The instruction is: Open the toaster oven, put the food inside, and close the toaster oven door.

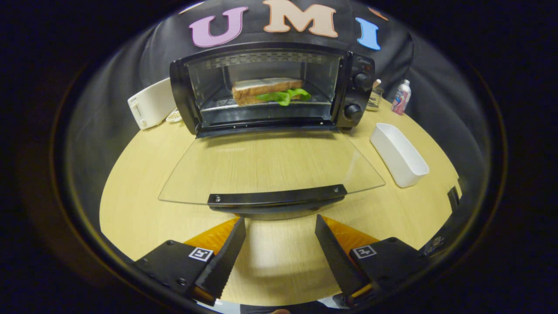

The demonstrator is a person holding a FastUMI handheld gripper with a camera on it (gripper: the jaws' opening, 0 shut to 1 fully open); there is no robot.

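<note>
- Serrated inner faces on both fingers of gripper (279, 220); jaws spread wide, nothing between them, touching nothing.
- Fingertips sit just short of the black door handle (277, 198), pointing at it, low over the table (139, 183).
- Glass door (270, 163) of toaster oven (272, 87) is folded fully down, flat, transparent, wood grain visible through it.
- Sandwich (270, 90) is inside the oven on the rack: brown bread slices, green lettuce sticking out at the right.
- Two round knobs (362, 80) on the oven's right panel.
- White rectangular tray (399, 155) right of the door; white toaster (150, 104) left of the oven; small bottle (401, 97) behind right.
</note>
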